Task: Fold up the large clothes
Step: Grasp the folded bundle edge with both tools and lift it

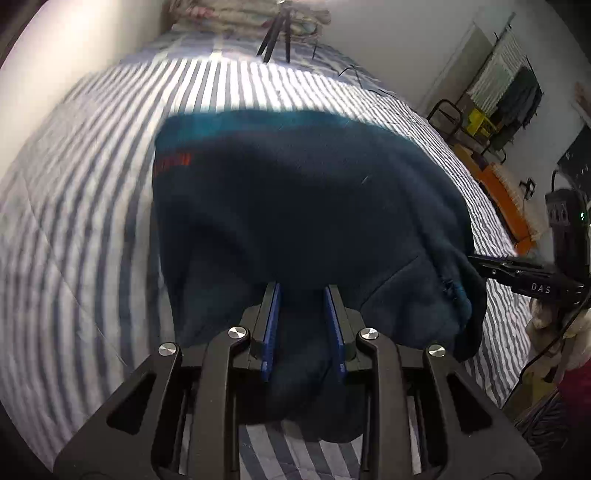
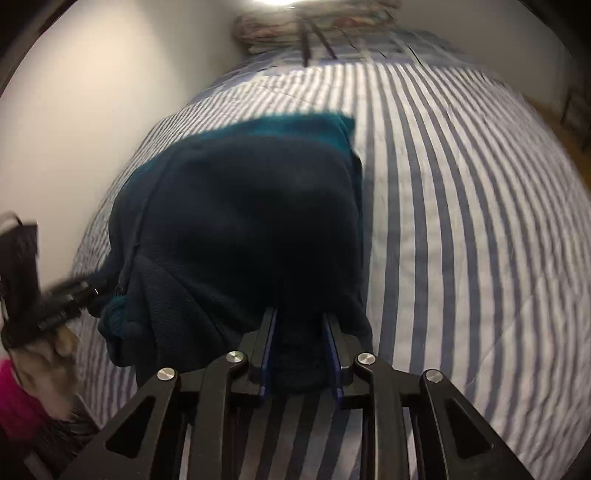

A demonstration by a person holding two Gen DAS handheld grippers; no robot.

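Observation:
A dark navy fleece garment [image 1: 295,206] with a teal inner edge and a small red logo lies partly folded on the striped bed [image 1: 74,221]. My left gripper [image 1: 302,291] is shut on its near hem, with cloth bunched between the blue pads. The right gripper shows at the right of the left wrist view [image 1: 476,260], gripping the garment's right corner. In the right wrist view the fleece [image 2: 251,221] fills the middle and my right gripper [image 2: 300,317] is shut on its near edge. The left gripper [image 2: 88,290] shows blurred at the left, at the garment's corner.
The blue-and-white striped bedcover [image 2: 461,221] spreads around the garment. Pillows [image 1: 251,18] and a black tripod [image 1: 275,37] stand at the bed's far end. A white wall [image 2: 92,110] runs along the left. A rack, an orange box [image 1: 506,192] and clutter stand right of the bed.

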